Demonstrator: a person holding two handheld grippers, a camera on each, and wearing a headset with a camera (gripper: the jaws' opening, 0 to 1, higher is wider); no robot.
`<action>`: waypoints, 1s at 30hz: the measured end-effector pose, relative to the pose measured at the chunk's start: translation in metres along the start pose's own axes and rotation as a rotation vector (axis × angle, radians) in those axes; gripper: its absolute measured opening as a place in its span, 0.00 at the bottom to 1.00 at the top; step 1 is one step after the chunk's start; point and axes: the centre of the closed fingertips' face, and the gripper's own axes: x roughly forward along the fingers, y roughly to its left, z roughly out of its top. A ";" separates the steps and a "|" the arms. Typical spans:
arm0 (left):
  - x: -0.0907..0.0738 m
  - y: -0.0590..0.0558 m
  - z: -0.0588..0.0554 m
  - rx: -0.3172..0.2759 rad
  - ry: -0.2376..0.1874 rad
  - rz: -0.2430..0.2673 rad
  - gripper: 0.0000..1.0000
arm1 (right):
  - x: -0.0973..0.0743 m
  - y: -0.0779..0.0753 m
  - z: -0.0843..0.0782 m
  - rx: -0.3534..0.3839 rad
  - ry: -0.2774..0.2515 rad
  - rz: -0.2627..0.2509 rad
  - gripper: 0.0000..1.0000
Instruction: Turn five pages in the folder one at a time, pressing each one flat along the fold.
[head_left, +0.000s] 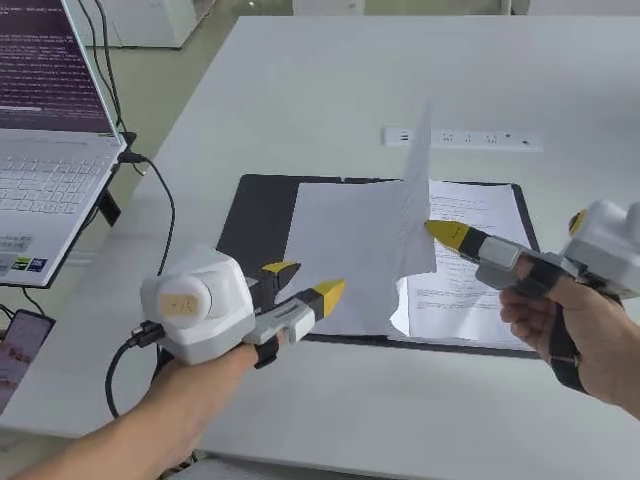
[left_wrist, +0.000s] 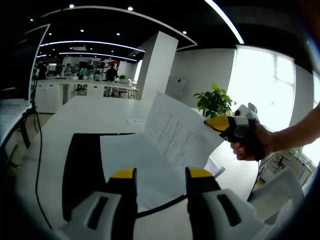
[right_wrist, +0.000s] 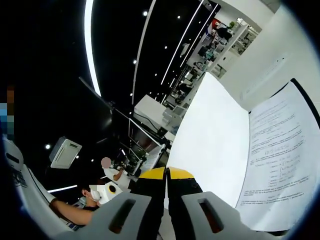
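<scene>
A black folder (head_left: 255, 215) lies open on the white table, with a blank sheet (head_left: 335, 240) flat on its left half and a printed page (head_left: 470, 290) on its right. One page (head_left: 415, 200) stands lifted almost upright over the fold. My right gripper (head_left: 432, 229) is shut on that page's edge; in the right gripper view the jaws (right_wrist: 166, 173) are pressed together at the base of the raised page (right_wrist: 215, 135). My left gripper (head_left: 312, 279) hovers open over the folder's front left edge, nothing between its fingers (left_wrist: 161, 175). The left gripper view shows the raised page (left_wrist: 175, 132) and the right gripper (left_wrist: 212, 122).
An open laptop (head_left: 40, 150) sits at the far left with a cable (head_left: 165, 200) trailing towards the folder. A phone (head_left: 15, 345) lies at the left edge. A white power strip (head_left: 462, 138) lies behind the folder.
</scene>
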 end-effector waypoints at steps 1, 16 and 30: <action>-0.003 0.003 0.000 -0.003 -0.001 0.003 0.37 | 0.005 0.000 -0.003 -0.002 0.009 -0.002 0.00; -0.037 0.038 -0.025 0.007 0.054 0.049 0.36 | 0.073 -0.030 -0.069 0.011 0.158 -0.117 0.00; -0.044 0.048 -0.050 0.020 0.122 0.058 0.35 | 0.114 -0.071 -0.118 0.024 0.289 -0.243 0.00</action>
